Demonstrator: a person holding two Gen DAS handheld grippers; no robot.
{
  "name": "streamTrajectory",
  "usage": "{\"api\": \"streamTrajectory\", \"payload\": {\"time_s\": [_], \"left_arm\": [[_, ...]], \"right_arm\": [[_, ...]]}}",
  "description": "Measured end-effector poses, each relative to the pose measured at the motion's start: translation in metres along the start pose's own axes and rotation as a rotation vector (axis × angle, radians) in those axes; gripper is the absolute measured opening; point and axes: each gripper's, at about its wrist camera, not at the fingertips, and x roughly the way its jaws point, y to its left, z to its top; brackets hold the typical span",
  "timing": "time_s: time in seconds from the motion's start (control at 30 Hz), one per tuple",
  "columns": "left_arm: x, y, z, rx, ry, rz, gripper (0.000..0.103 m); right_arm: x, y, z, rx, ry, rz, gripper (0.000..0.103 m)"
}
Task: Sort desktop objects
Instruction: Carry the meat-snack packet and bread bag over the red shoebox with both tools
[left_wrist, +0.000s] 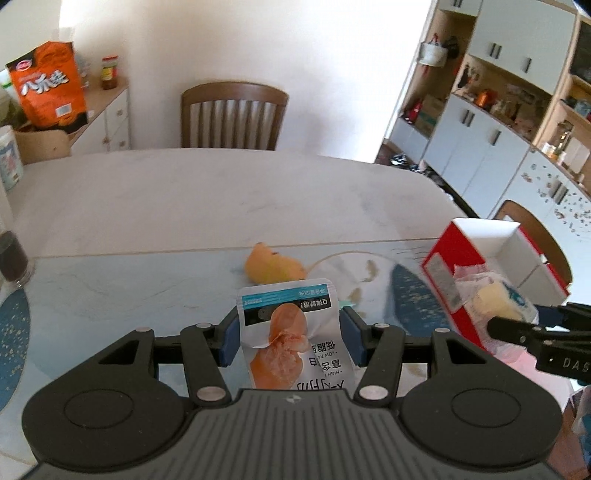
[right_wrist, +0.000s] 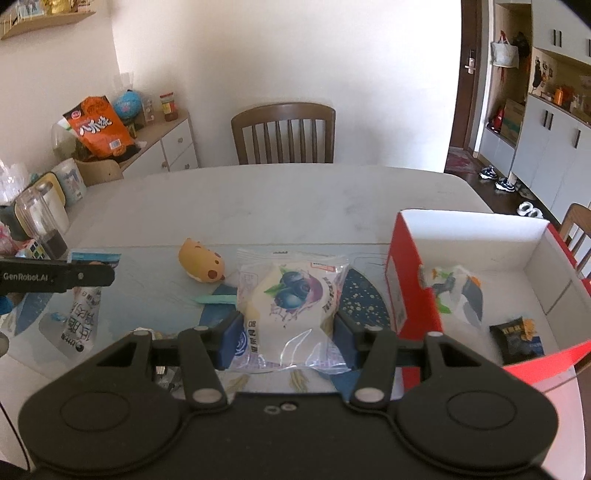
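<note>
Left wrist view: left gripper (left_wrist: 289, 332) jaws pinch a light, slippery chicken pouch (left_wrist: 291, 332); right gripper (right_wrist: 288, 332) jaws squeeze a soft bun pack (right_wrist: 291, 299) mid-body, box (right_wrist: 413, 280) at 2 o'clock.

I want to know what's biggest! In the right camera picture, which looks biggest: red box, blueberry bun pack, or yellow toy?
1. Red box
2. Bun pack, though it sits close to the camera, which makes it look bigger
3. Yellow toy

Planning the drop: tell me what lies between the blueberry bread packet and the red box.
Nothing stands there. In the right wrist view, only bare glass tabletop separates the blueberry bread packet from the red box.
</note>
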Motion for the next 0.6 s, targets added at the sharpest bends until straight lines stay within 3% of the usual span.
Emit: {"api": "streamTrajectory", "payload": {"time_s": [0.6], "left_arm": [[0.004, -0.095, 0.017, 0.07, -0.006, -0.132, 0.055]], "right_arm": [[-0.047, -0.064, -0.006, 0.059, -0.052, -0.025, 0.053]]}}
